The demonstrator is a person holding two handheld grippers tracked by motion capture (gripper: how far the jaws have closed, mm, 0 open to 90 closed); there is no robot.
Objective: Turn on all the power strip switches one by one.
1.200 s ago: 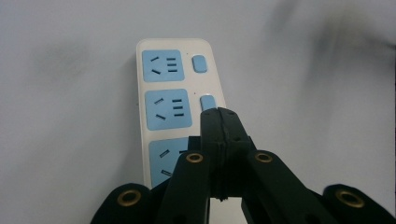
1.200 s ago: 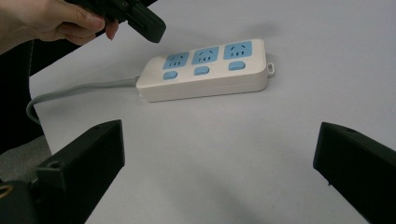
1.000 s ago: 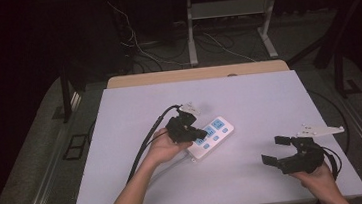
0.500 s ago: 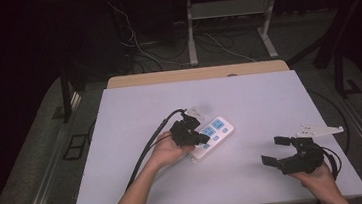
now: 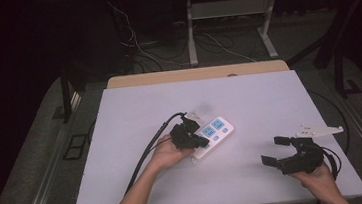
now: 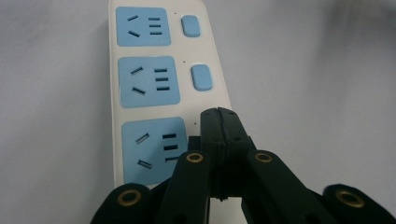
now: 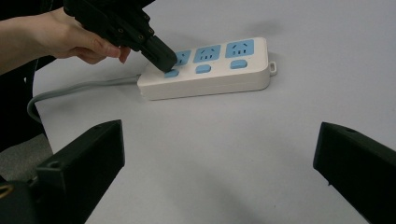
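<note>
Step in hand: pressing a switch on the power strip (image 5: 212, 135). The left hand-held gripper (image 5: 199, 142) has its jaws fully together, holding nothing, and the joined tip is down on the blue rocker switch (image 7: 171, 73) nearest the cord end; from the right gripper view it looks to be touching, though how hard it presses is tough to judge. The strip lies flat near the middle of the white surface (image 5: 248, 95), three blue sockets in a row, none with a plug in it, grey cord (image 7: 70, 88) trailing off toward the person. The other two switches (image 6: 201, 77) are untouched. The right hand-held gripper (image 5: 277, 150) sits well apart at the near right, jaws wide open, empty. Next move probably calls for a short firm push straight down, then a lift clear without dragging the strip sideways.
</note>
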